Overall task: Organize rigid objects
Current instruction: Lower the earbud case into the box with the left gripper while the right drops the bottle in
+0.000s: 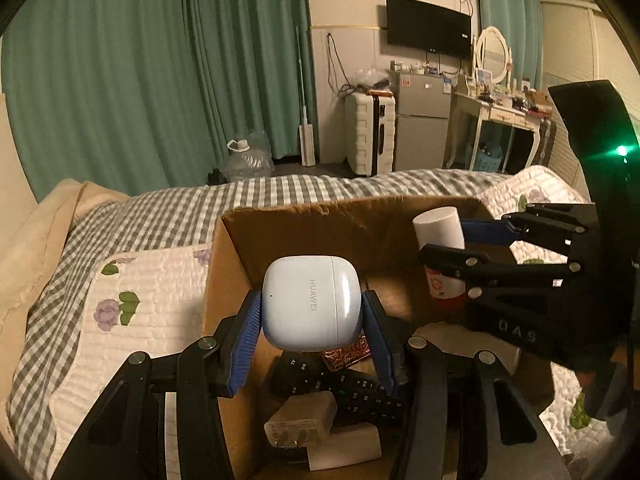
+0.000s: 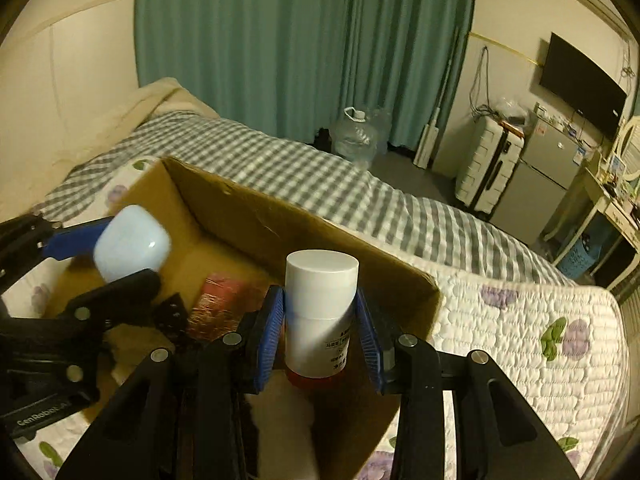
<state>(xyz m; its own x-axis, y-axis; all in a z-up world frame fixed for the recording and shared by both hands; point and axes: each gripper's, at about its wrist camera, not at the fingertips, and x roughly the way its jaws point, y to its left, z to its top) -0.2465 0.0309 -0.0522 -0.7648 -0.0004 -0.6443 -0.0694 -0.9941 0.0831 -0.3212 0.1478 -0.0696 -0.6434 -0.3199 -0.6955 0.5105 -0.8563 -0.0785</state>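
Green curtains (image 1: 160,80) hang at twelve o'clock behind the checked bed (image 1: 168,216); a black television (image 1: 428,26) sits at one o'clock above a grey fridge (image 1: 422,120), white suitcase (image 1: 370,132) beside it

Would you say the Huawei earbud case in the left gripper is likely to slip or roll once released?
The earbud case looks glossy and rounded, so it may slip between the left gripper pads. Probably light and rigid. Dropped into the cardboard box, it could tumble against the remote control.
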